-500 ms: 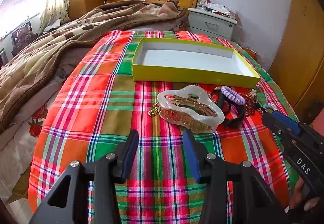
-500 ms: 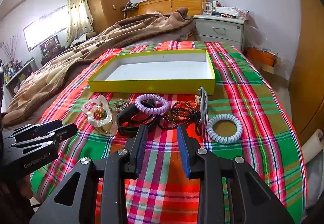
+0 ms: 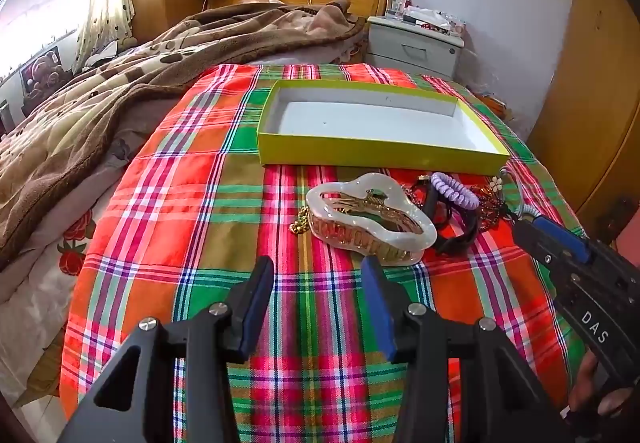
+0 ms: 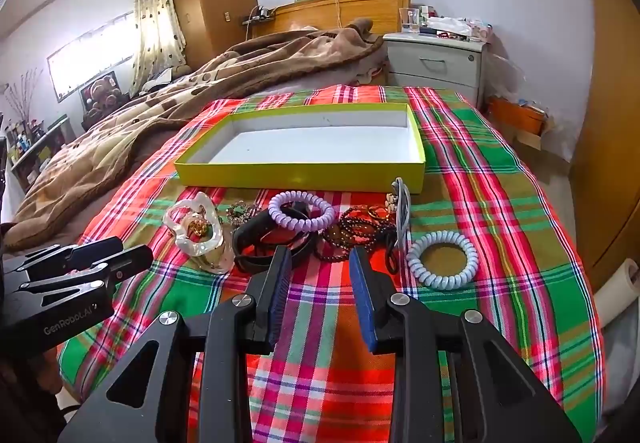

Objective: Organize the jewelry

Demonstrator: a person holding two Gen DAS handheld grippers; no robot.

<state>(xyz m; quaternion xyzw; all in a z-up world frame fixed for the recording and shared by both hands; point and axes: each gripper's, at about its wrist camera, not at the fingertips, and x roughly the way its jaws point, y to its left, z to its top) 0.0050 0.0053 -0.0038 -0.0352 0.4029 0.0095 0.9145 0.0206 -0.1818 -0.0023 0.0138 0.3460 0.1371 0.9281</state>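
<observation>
A yellow box (image 3: 380, 155) with a white, bare inside lies open on the plaid cloth. In front of it a white hair claw (image 3: 368, 219) rests by a gold chain (image 3: 300, 223). My left gripper (image 3: 316, 269) hovers just short of the claw, open, with only cloth between its fingers. In the right wrist view the pile holds a purple coil tie (image 4: 302, 211), a black band (image 4: 256, 243), dark bead bracelets (image 4: 352, 231) and a pale blue coil tie (image 4: 442, 261). My right gripper (image 4: 320, 255) stands open just before the bracelets, holding nothing.
A brown blanket (image 3: 120, 103) is heaped over the left side of the bed. A white nightstand (image 4: 436, 63) stands beyond the cloth's far right corner and a wooden wardrobe (image 3: 592, 103) on the right. Plaid cloth (image 3: 168, 203) runs to the left of the claw.
</observation>
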